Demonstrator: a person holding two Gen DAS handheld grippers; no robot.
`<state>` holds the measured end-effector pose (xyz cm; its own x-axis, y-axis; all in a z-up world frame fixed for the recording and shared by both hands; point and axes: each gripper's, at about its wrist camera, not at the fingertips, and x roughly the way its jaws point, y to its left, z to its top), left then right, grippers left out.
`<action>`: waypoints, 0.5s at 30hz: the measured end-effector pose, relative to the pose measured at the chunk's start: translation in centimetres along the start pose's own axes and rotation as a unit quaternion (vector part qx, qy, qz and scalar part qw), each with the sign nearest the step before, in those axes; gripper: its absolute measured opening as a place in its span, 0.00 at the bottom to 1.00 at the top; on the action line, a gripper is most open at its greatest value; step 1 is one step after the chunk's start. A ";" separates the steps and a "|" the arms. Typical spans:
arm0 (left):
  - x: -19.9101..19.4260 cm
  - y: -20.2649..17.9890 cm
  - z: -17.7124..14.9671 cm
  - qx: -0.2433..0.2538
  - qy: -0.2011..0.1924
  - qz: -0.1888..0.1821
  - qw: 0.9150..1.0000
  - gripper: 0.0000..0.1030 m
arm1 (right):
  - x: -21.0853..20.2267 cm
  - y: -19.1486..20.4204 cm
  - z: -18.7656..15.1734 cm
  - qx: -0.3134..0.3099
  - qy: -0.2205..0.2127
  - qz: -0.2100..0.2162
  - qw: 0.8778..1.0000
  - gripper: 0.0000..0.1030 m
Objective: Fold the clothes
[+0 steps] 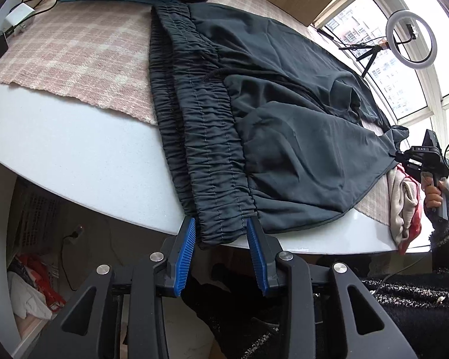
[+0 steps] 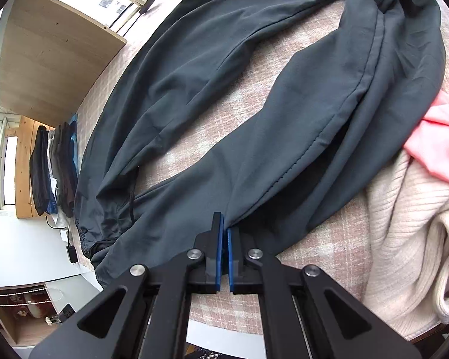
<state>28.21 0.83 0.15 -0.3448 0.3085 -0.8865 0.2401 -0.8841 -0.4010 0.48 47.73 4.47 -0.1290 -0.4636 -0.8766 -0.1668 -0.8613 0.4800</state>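
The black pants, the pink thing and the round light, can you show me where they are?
Black pants (image 1: pixel 218 137): left wrist view, on the gathered waistband.
Pink cloth (image 2: pixel 440 137): right wrist view, on its folded middle.
Ring light (image 1: pixel 395 48): left wrist view, on the white ring's left side.

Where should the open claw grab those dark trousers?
At the gathered waistband, coming in from the table's near edge. Its end hangs over the white table rim, right between the left claw fingers, so the thick elastic band gives a firm bite.
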 end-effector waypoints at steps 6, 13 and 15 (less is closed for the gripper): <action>0.2 -0.9 0.0 0.024 -0.015 0.019 0.999 0.14 | -0.1 1.1 -0.3 -0.005 -0.010 0.005 1.000 0.02; -4.0 -1.0 1.9 -0.011 -0.060 0.004 0.998 0.03 | -1.2 2.7 -1.1 -0.008 -0.043 0.027 0.999 0.02; -6.0 -1.0 3.0 -0.028 -0.077 0.000 0.997 0.03 | -2.5 3.2 -0.8 -0.013 -0.057 0.036 0.998 0.02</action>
<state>27.29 -1.19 6.55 -0.4787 0.2474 -0.8424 0.2881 -0.8621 -0.4168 1.02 45.96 8.17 -0.2501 -0.4998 -0.8292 -0.1281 -0.8318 0.5401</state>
